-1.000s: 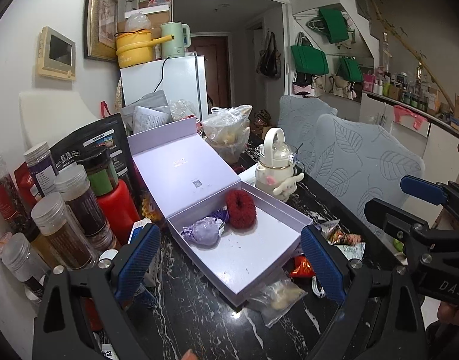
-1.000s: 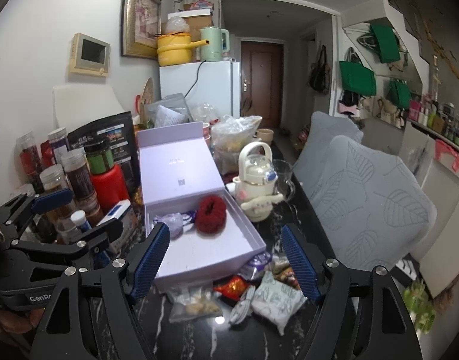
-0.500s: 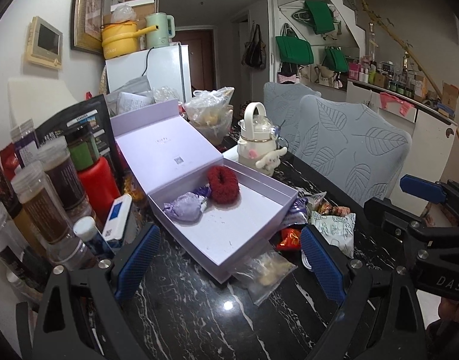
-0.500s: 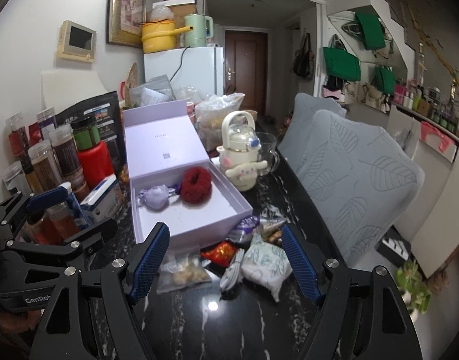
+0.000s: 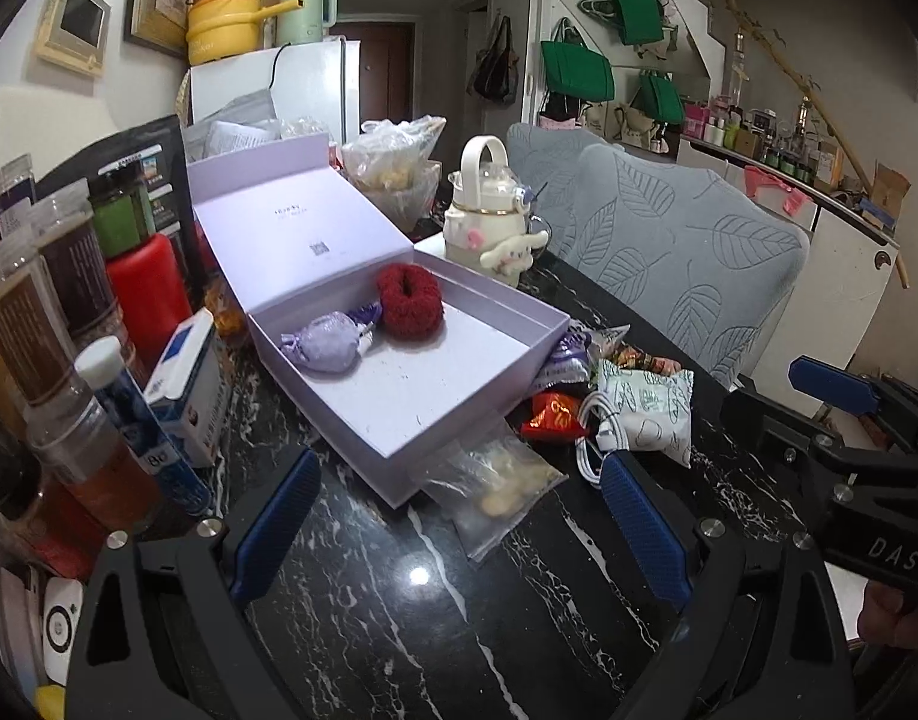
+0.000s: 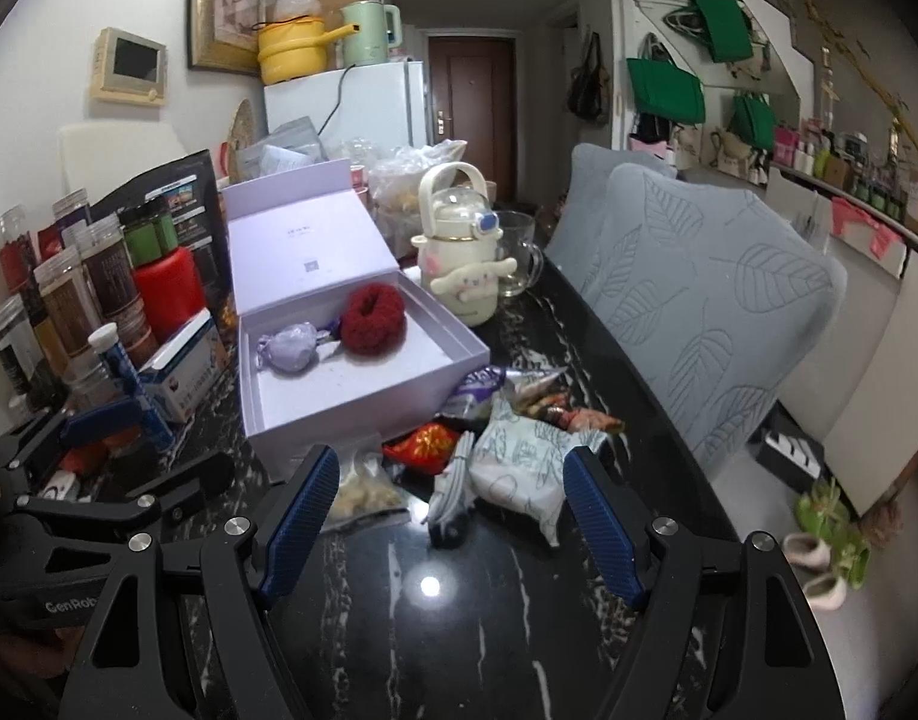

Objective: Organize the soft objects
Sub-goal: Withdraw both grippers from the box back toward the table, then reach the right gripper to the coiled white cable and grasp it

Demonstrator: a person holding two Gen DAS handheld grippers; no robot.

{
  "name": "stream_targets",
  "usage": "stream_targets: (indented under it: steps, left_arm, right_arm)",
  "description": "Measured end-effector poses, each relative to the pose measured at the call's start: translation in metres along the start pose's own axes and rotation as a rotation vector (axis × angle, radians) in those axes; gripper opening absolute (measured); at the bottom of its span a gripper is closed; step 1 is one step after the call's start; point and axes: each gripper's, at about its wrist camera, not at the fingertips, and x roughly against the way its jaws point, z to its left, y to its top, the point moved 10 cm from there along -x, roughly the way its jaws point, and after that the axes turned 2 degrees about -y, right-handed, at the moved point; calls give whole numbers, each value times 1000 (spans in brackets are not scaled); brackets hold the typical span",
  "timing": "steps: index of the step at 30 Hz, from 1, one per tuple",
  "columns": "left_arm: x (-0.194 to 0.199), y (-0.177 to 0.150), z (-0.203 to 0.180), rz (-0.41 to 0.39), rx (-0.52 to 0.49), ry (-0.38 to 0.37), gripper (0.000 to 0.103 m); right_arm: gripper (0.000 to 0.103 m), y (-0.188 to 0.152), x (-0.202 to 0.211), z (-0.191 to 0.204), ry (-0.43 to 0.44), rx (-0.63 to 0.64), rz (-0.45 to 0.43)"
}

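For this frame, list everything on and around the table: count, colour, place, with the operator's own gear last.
gift box: one, lilac, lid open, table centre
scrunchie: one, dark red, fuzzy, inside the box at its far end
pouch: one, pale purple, in the box beside the scrunchie
snack packets: several, white-green, red and purple, piled on the table right of the box
cable: one, white, coiled among the packets
clear bag: one, pale contents, at the box's near corner
kettle bottle: one, cream, behind the box
jars: several, dark contents, left edge
cushions: two, grey, leaf pattern, right side
left gripper: black, blue pads, open, empty
right gripper: black, blue pads, open, empty
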Motion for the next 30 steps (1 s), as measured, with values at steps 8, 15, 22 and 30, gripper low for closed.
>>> stream_targets:
  steps: [8,15,22,30]
  left_arm:
    - [-25,-18,-6,60,4,1,96]
    - [-54,-33,-10,133,33,-15,96]
    - [-79,-39,-11,179,76,-9,96]
    - [-111,-39,4,241,165,49,96]
  right_arm:
    - [78,-23,-18,-21,-14,-71,43]
    - [78,-40,-29,-34,-56,-81,84]
    - [78,-50,-41,-47,-78,-90,112]
    - [78,-54,-52,-63,-92,-118,126]
